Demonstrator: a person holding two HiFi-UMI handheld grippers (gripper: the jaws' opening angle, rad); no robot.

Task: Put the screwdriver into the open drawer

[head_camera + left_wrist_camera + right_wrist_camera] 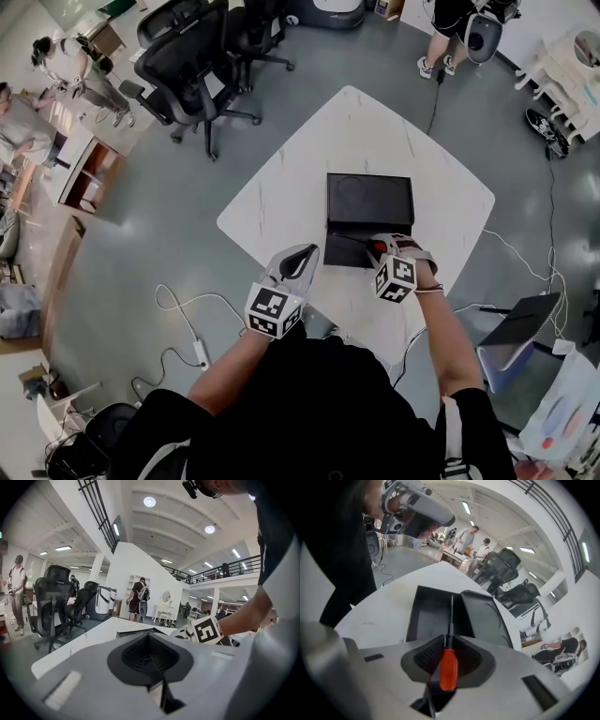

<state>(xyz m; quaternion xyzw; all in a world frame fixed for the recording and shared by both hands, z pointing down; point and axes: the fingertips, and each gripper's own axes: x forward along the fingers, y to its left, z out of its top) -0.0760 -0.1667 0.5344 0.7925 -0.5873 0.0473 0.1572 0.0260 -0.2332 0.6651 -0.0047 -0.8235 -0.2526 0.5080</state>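
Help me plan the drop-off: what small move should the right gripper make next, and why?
Probably lower the right gripper a little toward the open drawer before opening its jaws. They clamp the screwdriver by its red handle, and its shaft points over the drawer, seemingly above it rather than inside.

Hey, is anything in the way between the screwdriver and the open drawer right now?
Nothing visible is. The right gripper holds the screwdriver with its shaft pointing over the open drawer, whose inside looks bare. The left gripper is off to the side, clear of that path.
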